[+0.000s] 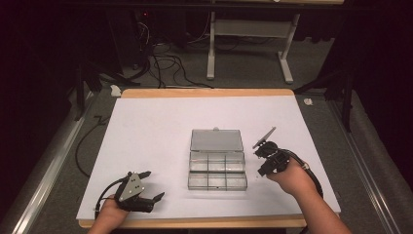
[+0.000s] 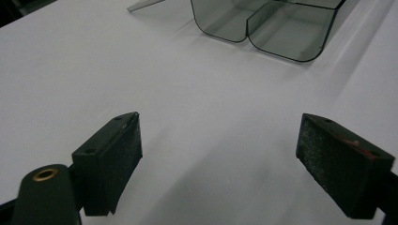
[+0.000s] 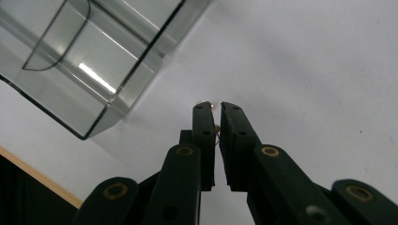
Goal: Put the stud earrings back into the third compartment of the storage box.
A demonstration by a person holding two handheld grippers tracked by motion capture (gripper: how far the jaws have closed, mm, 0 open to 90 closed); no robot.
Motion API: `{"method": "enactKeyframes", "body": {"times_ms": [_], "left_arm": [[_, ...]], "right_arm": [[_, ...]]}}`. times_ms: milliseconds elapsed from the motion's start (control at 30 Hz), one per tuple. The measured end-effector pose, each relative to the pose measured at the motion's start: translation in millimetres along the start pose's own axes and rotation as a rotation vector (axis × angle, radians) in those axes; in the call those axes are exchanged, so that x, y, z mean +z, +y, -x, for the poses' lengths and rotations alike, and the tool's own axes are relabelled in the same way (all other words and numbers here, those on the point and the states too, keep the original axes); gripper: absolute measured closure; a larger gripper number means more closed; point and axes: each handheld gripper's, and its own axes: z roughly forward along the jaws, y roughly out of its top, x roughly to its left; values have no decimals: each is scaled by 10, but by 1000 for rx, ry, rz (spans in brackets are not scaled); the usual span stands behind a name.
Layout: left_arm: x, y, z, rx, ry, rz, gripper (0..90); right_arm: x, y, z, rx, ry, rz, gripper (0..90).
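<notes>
High view: the left gripper (image 1: 146, 187) rests near the table's front edge, jaws wide with nothing between them. Beyond it, mid-table, the clear compartment box (image 1: 217, 173) lies open, compartments apparently empty. The right gripper (image 1: 256, 152), just beside the box, pinches a tiny pale thing (image 3: 215, 106).

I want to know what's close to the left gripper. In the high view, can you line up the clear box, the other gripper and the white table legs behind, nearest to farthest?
From the left gripper:
1. Clear box, open at the table's middle, to its right.
2. Right gripper, beyond the box's right side.
3. White table legs, on the floor behind the table.
</notes>
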Motion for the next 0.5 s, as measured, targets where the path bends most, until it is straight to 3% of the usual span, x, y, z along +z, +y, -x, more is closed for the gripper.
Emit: {"method": "enactKeyframes", "body": {"times_ms": [500], "left_arm": [[-14,-5,7,8,-1,14,154]], "right_arm": [[-102,246,-157,-41,7,15,856]]}}
